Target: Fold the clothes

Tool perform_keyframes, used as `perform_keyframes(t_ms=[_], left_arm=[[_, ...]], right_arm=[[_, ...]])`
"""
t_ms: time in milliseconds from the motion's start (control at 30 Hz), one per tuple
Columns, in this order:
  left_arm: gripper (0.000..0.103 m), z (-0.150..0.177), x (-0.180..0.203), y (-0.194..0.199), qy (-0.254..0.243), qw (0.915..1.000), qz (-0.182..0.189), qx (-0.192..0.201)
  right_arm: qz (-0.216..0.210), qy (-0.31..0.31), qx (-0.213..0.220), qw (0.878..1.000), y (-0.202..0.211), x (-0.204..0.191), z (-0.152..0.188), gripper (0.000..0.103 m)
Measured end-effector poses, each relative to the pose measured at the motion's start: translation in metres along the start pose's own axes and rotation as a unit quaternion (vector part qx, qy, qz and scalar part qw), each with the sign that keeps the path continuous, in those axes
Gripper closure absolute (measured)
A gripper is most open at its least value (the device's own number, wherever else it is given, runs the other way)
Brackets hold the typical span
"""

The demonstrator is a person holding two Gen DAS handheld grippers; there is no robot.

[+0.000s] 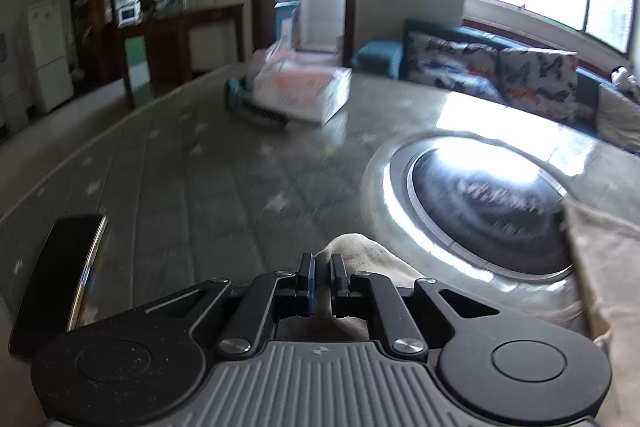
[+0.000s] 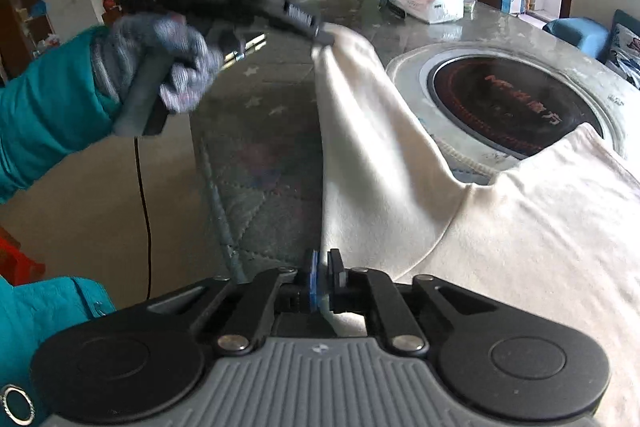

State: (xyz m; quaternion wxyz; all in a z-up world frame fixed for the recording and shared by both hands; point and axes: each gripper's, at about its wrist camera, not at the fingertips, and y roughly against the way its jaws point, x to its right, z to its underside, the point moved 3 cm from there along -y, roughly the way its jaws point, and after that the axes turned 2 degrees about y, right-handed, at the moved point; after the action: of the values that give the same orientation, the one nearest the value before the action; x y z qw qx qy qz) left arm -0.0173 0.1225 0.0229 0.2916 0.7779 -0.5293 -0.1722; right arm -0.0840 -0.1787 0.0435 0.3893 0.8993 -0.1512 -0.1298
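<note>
A cream garment (image 2: 520, 235) lies over the near right part of the table, partly covering the rim of a built-in round cooker. One part of it is pulled up into a taut fold toward the far left. There my left gripper (image 2: 325, 38), held by a gloved hand (image 2: 176, 67), is shut on its tip. In the left wrist view the left gripper (image 1: 322, 267) pinches a bunch of the cream garment (image 1: 360, 251) just above the table. My right gripper (image 2: 324, 267) is at the garment's near left edge, with a strip of cloth caught between its nearly closed pads.
The round black cooker (image 2: 516, 107) sits sunk in the stone table (image 2: 360, 11). A grey star-patterned mat (image 2: 260, 155) covers the table's left part. A dark phone (image 1: 60, 267) lies near the left edge. A tissue pack (image 1: 304, 91) and a brush stand far back. A sofa (image 1: 500, 67) lies beyond.
</note>
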Motion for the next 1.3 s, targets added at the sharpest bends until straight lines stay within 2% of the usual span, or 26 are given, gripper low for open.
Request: perform_keyframes(t_ms=[67,167,200,300,400,567,633,733,933,967,1000,1067,1300], left_arm=[[0.095,0.006,-0.006,-0.005,0.005,0.9999,-0.006,-0.012],[0.094,0.015,-0.010,-0.009,0.008,0.9997,-0.010,-0.022],[0.094,0.018,-0.010,-0.010,0.009,0.9996,-0.011,-0.024],[0.093,0.021,-0.011,-0.011,0.007,0.9996,-0.012,-0.024],[0.093,0.021,-0.010,-0.011,0.004,0.9996,-0.014,-0.024],[0.093,0.020,-0.007,-0.011,0.001,0.9995,-0.021,-0.024],[0.093,0.020,-0.006,-0.011,-0.002,0.9994,-0.024,-0.024],[0.092,0.020,-0.004,-0.012,-0.008,0.9992,-0.030,-0.025],[0.081,0.017,0.000,-0.009,-0.018,0.9988,-0.035,-0.029],[0.077,0.017,0.001,-0.007,-0.021,0.9988,-0.035,-0.027],[0.068,0.016,0.002,-0.005,-0.023,0.9988,-0.036,-0.025],[0.057,0.014,0.005,0.001,-0.027,0.9988,-0.035,-0.019],[0.054,0.003,0.025,0.020,-0.046,0.9989,-0.010,0.003]], right_arm=[[0.006,-0.003,0.009,1.000,0.006,0.002,-0.002,0.092],[0.029,-0.013,0.022,0.999,0.017,0.009,-0.001,0.081],[0.041,-0.020,0.025,0.999,0.023,0.013,0.002,0.075],[0.083,-0.049,0.034,0.995,0.043,0.025,0.015,0.073],[0.130,-0.096,0.041,0.986,0.067,0.044,0.035,0.067],[0.209,-0.180,0.043,0.960,0.106,0.075,0.085,0.067],[0.229,-0.199,0.045,0.952,0.115,0.082,0.099,0.067],[0.266,-0.242,0.050,0.932,0.137,0.099,0.133,0.067],[0.325,-0.300,0.061,0.895,0.173,0.119,0.192,0.066],[0.334,-0.305,0.064,0.890,0.179,0.119,0.199,0.063],[0.341,-0.308,0.065,0.886,0.183,0.120,0.204,0.061],[0.357,-0.321,0.067,0.875,0.194,0.122,0.218,0.061],[0.408,-0.373,0.076,0.830,0.226,0.133,0.259,0.061]])
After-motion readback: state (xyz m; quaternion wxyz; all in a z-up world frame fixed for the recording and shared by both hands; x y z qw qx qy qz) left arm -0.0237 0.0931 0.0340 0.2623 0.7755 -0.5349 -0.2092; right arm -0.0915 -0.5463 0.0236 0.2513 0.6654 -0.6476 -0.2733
